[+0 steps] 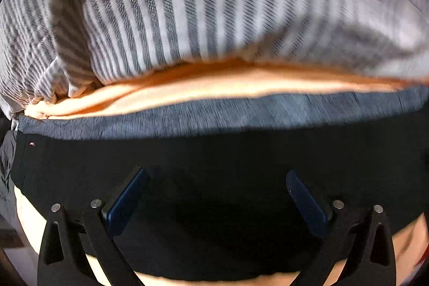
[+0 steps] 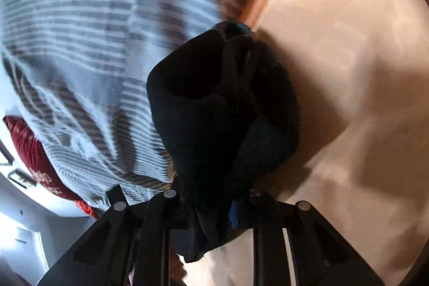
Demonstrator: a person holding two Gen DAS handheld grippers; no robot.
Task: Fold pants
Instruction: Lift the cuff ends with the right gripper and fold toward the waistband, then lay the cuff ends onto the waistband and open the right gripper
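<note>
Directly ahead of the left gripper (image 1: pixel 217 195), the black fabric pants with a grey heathered waistband (image 1: pixel 214 152) lie flat on the peach-orange bedsheet (image 1: pixel 187 90). Their waistband runs crosswise to the gripper's pointing line, as a long band from left edge to right edge of the left wrist view. Left gripper released: its blue-padded fingers (image 1: pixel 126 200) stand wide apart over the dark cloth, nothing between them.

Right gripper (image 2: pixel 214 208) clenched on a bunch of the same black cloth. The gathered part rises forward from the jaws as a rolled, folded lump (a scrap of the grey band shows at its far tip), lifted off the sheet and casting a shadow on it.

A grey-and-white striped woven blanket (image 1: pixel 187 4) lies heaped just beyond the waistband, touching or overlapping the sheet there; a red cushion with pale lettering (image 2: pixel 34 162) sits at the bed's edge.

Judgement: the fold is under way. The right gripper carries one end; the open left one is nearer the flat spread part and best placed to pin or pinch it. The fold line should run parallel to the waistband. Risk: the bunched end unrolls unevenly.
</note>
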